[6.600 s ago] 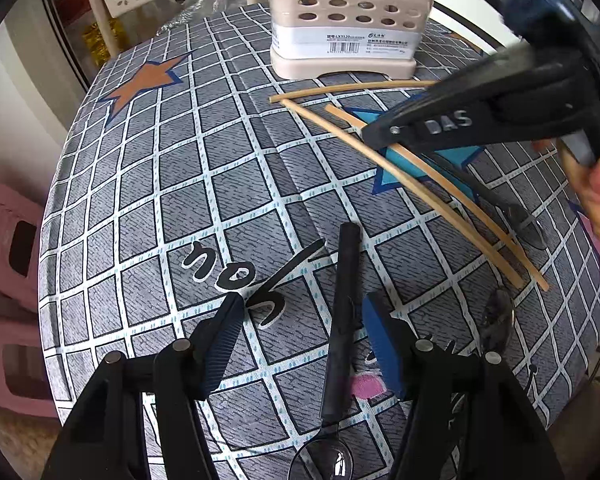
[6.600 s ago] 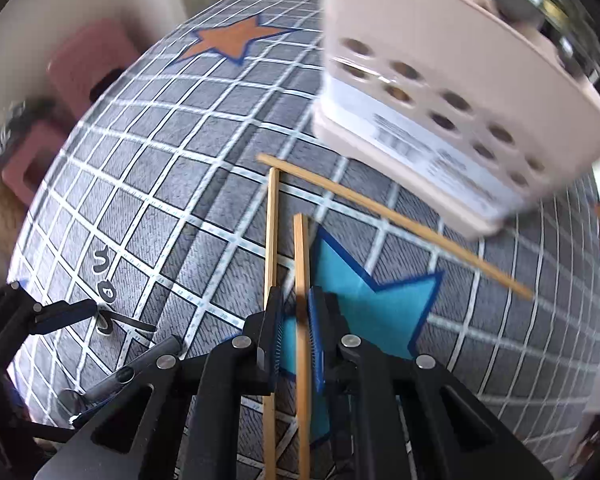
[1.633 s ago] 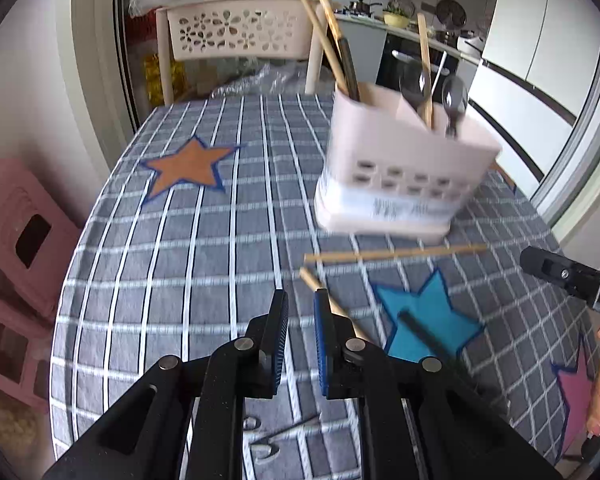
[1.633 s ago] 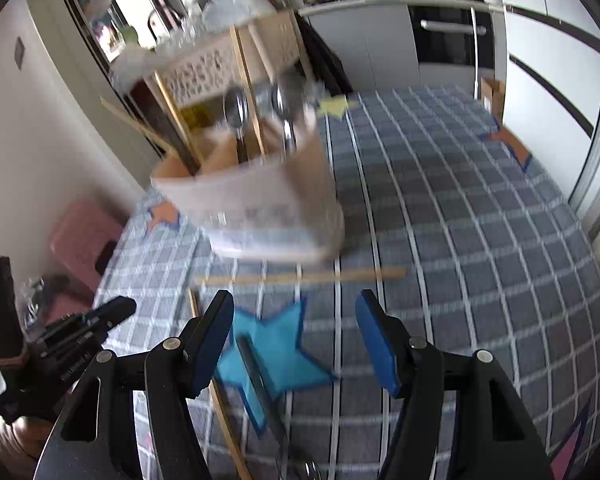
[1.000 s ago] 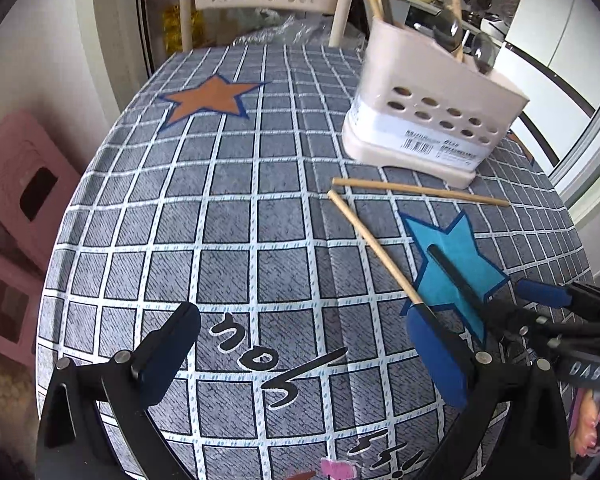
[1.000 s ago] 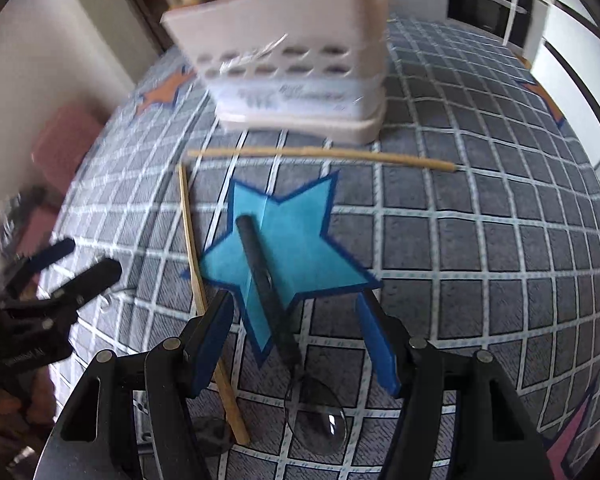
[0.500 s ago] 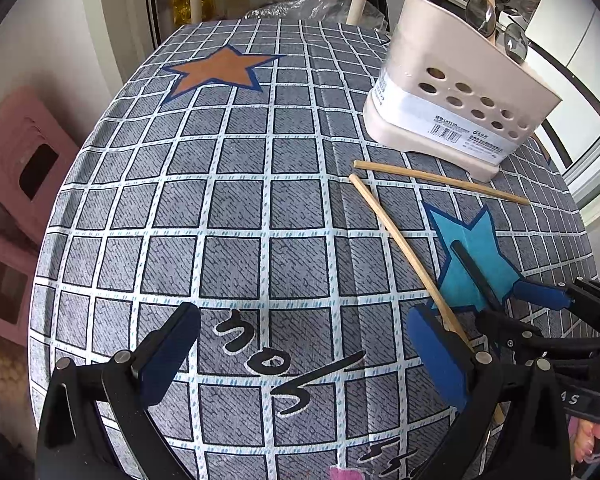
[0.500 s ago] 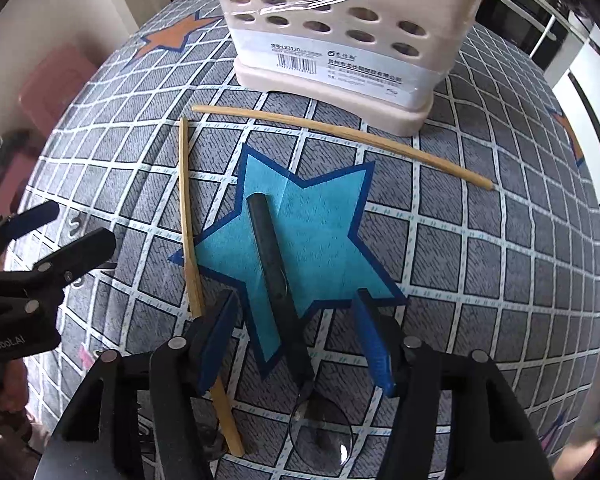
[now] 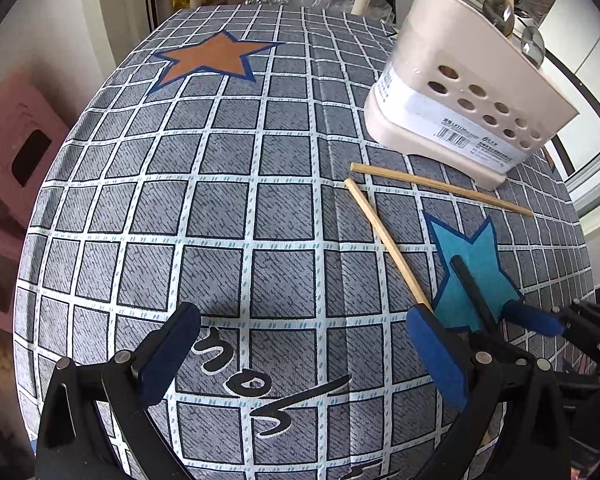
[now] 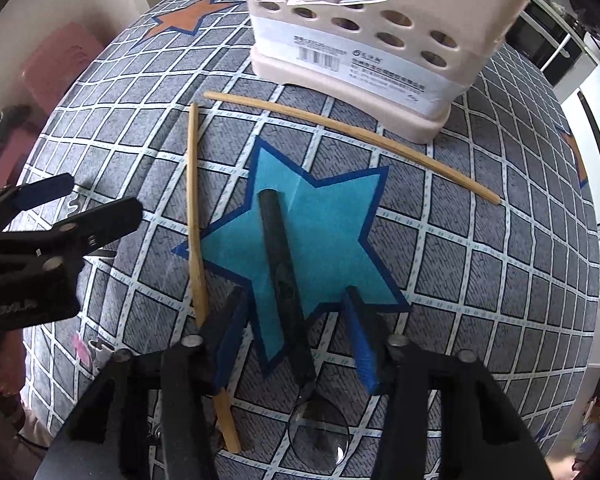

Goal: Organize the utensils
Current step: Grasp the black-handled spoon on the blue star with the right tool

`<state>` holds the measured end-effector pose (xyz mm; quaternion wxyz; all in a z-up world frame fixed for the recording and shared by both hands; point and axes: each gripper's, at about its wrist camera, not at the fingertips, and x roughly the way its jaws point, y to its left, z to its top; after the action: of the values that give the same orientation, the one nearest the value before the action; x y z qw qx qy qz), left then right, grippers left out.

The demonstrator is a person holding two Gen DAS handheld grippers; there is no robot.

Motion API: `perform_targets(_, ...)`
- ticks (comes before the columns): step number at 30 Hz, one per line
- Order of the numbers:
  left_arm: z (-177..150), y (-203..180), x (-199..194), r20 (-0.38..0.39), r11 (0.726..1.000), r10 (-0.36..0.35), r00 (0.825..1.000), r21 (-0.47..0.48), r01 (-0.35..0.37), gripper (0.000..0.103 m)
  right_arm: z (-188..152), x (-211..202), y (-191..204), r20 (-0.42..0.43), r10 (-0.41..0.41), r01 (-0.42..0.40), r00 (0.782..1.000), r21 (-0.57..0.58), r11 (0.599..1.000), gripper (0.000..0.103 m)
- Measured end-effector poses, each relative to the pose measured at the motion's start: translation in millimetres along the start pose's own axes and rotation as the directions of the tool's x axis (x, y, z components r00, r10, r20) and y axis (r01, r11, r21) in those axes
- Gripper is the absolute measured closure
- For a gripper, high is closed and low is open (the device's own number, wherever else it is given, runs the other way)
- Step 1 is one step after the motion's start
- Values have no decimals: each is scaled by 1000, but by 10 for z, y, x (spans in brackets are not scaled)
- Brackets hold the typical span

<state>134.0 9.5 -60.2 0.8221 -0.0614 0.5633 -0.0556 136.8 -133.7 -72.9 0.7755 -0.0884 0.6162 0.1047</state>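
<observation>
1. Since half a second ago: right gripper (image 10: 296,344) lower and nearer the spoon (image 10: 282,276), black handle now lying between the two blue pads. Left gripper (image 9: 300,356) much as it was, hanging over bare counter (image 9: 228,208).
2. Right jaws: spread wide, holding nothing; pads either side of the handle, neither seen touching it.
3. Left jaws: spread wide, empty, well apart from any utensil.
4. Spoon: flat on the blue star (image 10: 324,216), handle pointing toward the caddy (image 10: 380,28), clear bowl nearest the right camera, partly under the gripper body.
5. Near chopstick (image 10: 198,248): just beside the left-hand pad of the right gripper; contact not clear. Far chopstick (image 10: 352,136): lying close along the caddy's base.
6. Caddy: upright at the far side of the counter, already carrying spoons and chopsticks per the left view.
7. Step in hand, by judgement: grasp the spoon handle.
8. Advice: centre pads on the handle, keep clear of the near chopstick so only one item gets pinched; settle low enough to catch the round handle at mid-height; close squarely, not at an angle; lift straight before turning toward the caddy.
9. Risk: smooth round handle liable to roll or slip out sideways.
</observation>
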Motion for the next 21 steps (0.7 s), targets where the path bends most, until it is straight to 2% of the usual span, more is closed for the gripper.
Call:
perform_targets(3, 23, 14, 19, -8, 1000, -1, 1000, 1, 1, 0, 3, -30, 20, 6, 6, -6, 1000, 9, 1000, 89)
perform_targets(15, 72, -292, 70, -23, 999, 24, 999, 48, -23, 0, -231, -142, -296, 70, 106, -115, 992, 142, 983, 90)
perform_targets(21, 103, -381, 159, -56, 999, 23, 998, 30, -21, 0, -358, -212, -472, 106, 130, -149, 986, 190, 971, 90)
